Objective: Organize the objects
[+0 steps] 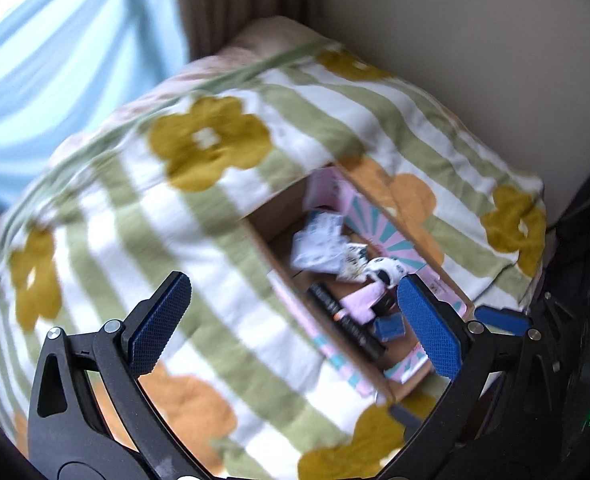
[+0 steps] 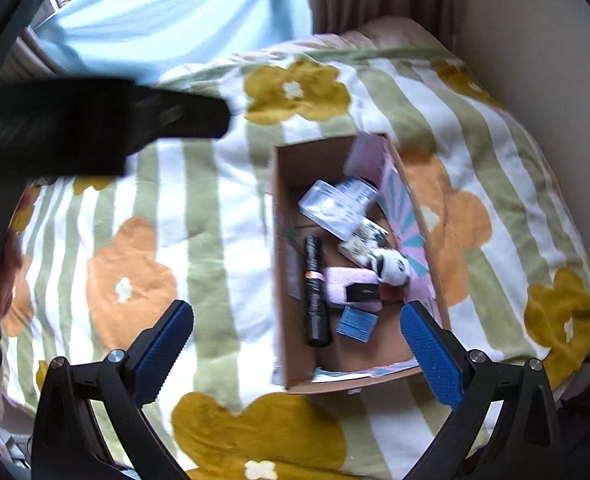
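The right wrist view looks down into the whole cardboard box (image 2: 359,264), while the left wrist view sees it slanted and blurred, partly behind a blue pad. The box lies on a bed covered by a flowered striped blanket (image 2: 215,208). Inside lie a black marker (image 2: 315,292), a clear plastic case (image 2: 329,210), a small blue box (image 2: 357,323), a pink plush piece (image 2: 351,280) and a white-and-black plush toy (image 2: 393,266). Both the left tongs (image 1: 295,320) and the right tongs (image 2: 299,344) hang spread wide above the bed, holding nothing and touching nothing.
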The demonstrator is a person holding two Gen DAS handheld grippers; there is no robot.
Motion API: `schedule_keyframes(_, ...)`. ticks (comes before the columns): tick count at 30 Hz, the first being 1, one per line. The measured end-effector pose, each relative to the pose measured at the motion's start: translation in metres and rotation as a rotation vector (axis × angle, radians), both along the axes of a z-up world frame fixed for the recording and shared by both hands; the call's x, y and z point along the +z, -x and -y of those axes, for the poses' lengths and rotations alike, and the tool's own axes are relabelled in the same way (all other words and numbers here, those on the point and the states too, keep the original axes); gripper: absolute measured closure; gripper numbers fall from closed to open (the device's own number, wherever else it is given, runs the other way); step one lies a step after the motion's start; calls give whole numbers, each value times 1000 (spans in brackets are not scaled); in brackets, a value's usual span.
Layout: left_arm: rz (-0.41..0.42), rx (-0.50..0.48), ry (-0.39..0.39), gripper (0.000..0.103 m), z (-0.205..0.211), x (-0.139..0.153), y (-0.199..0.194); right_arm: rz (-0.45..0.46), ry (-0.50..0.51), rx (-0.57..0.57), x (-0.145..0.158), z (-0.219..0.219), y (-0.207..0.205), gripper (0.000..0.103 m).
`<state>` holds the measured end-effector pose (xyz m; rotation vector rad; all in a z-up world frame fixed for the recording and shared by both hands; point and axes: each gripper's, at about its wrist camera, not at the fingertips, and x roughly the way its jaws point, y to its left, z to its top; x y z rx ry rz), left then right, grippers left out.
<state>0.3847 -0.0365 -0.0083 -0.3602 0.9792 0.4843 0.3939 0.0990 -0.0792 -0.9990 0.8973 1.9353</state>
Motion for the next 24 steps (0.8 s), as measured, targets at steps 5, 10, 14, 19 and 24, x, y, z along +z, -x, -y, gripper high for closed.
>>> schedule_keyframes(5,29,161,-9,0,-11,22,81,-22,-37,64,29,16,26,0)
schedule_keyframes(10,43,330,-22,0,-14,31,168,-43,-61,123,48,32,54,0)
schedule_keyframes(14,53,458,-26,0,-10,26,224,-54,-76,166,55,43,73,0)
schedule_keyframes(19,64,583,-13,0,3,9,275,-50,-90,200,58,57,89,0)
schedule_keyframes(24,63,641,-6,0,11,-5,294,-43,-91,209,58,64,95,0)
